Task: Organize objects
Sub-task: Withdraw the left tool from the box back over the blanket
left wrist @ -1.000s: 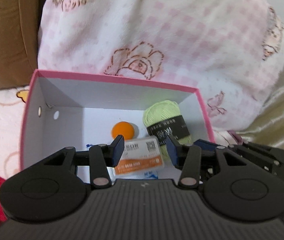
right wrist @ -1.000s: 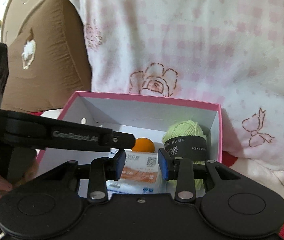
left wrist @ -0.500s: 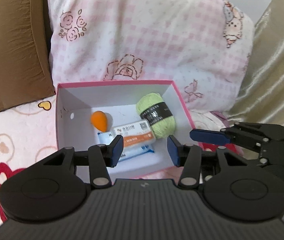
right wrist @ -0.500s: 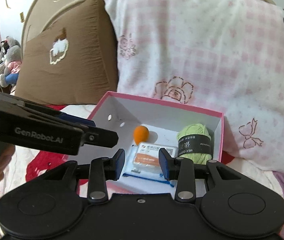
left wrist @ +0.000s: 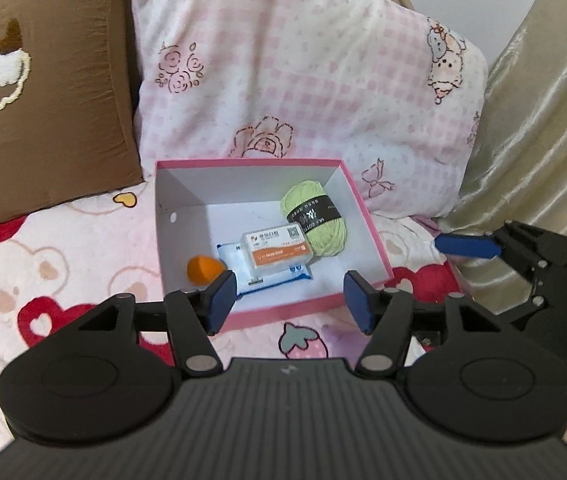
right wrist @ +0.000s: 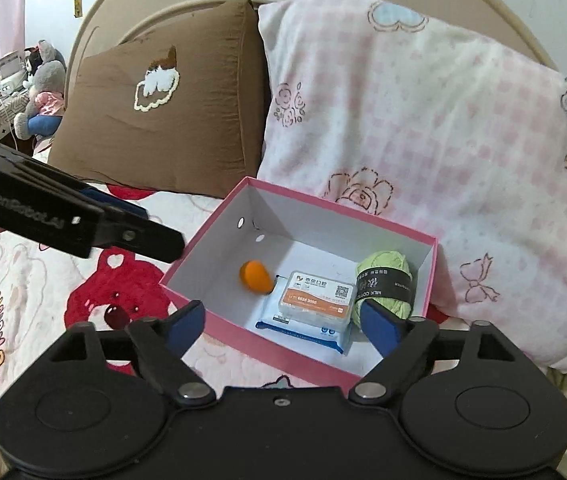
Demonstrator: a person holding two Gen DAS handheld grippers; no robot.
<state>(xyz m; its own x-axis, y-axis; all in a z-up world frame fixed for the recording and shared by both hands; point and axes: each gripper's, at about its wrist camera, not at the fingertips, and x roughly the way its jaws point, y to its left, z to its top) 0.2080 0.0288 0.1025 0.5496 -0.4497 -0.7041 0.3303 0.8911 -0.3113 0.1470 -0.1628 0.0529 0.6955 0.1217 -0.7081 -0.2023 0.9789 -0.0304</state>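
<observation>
Left wrist view. Left gripper: jaws apart, just opened wider, nothing between them, held above the near rim of the pink box. Inside the box: green yarn ball at the far right, wipes pack flat on the floor with a card case on top, orange egg-shaped sponge at the near left. Around the box, only printed bed sheet in sight; no loose items visible.

Right wrist view. Right gripper: jaws spread wide, just opened, empty, above the near edge of the box. Same four items inside. Left gripper seen at the left, clear of the box.

Judged status: packing apparently complete; nothing visibly left to collect. No lid in view.
</observation>
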